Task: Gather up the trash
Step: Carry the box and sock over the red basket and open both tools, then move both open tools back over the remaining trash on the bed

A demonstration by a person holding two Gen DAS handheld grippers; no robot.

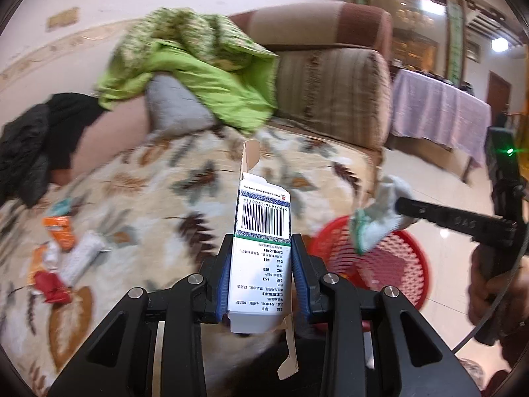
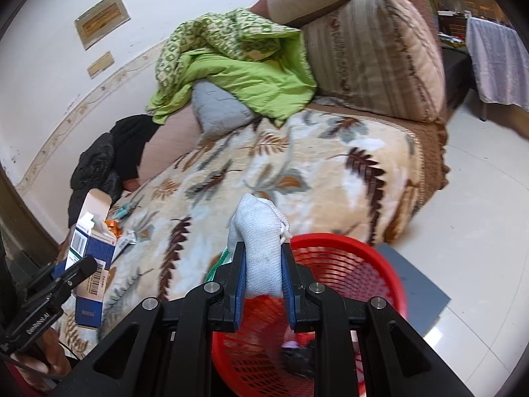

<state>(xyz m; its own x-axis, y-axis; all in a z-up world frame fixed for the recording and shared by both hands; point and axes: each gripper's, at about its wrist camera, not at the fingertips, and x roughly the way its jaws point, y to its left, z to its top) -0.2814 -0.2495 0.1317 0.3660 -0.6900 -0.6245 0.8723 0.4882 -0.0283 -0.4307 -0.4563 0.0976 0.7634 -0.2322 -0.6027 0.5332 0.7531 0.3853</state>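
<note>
My left gripper point(image 1: 261, 248) is shut on a white and blue cardboard box point(image 1: 261, 248) with a barcode and an open top flap, held above the sofa blanket. The box also shows in the right wrist view point(image 2: 91, 251). My right gripper point(image 2: 263, 258) is shut on a white knitted glove point(image 2: 261, 244) with a green cuff, held over the rim of a red plastic basket point(image 2: 347, 264). In the left wrist view the glove point(image 1: 377, 218) hangs over the basket point(image 1: 390, 261).
Several wrappers lie on the leaf-patterned blanket point(image 1: 148, 205): an orange packet point(image 1: 61, 230), a white crumpled one point(image 1: 82, 254), a red one point(image 1: 51, 286). A green quilt point(image 1: 198, 66), grey pillow and black clothes sit at the sofa back. The basket stands on the tiled floor point(image 2: 479, 231).
</note>
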